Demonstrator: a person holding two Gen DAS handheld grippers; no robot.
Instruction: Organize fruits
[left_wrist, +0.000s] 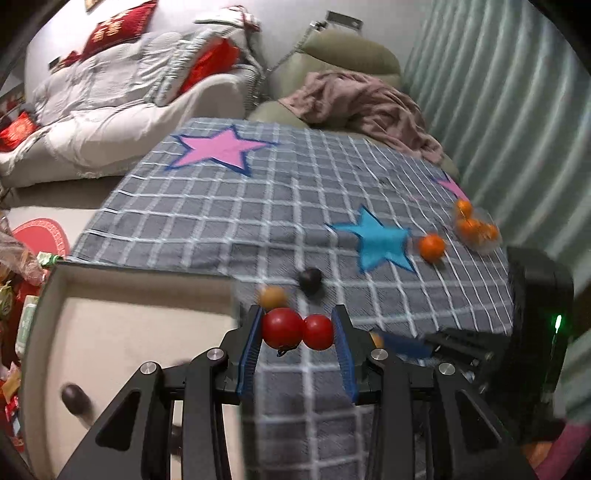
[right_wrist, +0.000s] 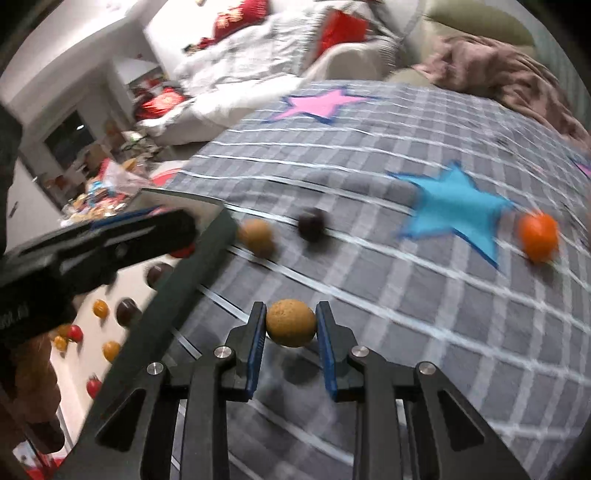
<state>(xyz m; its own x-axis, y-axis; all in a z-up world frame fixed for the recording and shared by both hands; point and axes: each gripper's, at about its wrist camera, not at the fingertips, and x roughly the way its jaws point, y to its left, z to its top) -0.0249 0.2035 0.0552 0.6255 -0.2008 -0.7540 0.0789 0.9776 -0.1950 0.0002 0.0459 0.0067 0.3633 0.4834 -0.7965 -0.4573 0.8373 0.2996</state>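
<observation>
In the left wrist view my left gripper (left_wrist: 298, 328) is shut on two red tomatoes (left_wrist: 282, 328) side by side, held above the grey checked cloth beside the cream tray (left_wrist: 110, 332). In the right wrist view my right gripper (right_wrist: 291, 325) is shut on a tan round fruit (right_wrist: 291, 322), just above the cloth. A second tan fruit (right_wrist: 255, 235), a dark fruit (right_wrist: 312, 223) and an orange (right_wrist: 538, 236) lie on the cloth ahead. The tray (right_wrist: 177, 295) at left holds several small fruits. The left gripper (right_wrist: 110, 243) reaches over it.
A clear bag of oranges (left_wrist: 476, 227) lies at the cloth's far right edge. A dark fruit (left_wrist: 74, 398) sits in the tray. A sofa with a pink blanket (left_wrist: 369, 103) stands behind the table; clutter lies on the floor at left.
</observation>
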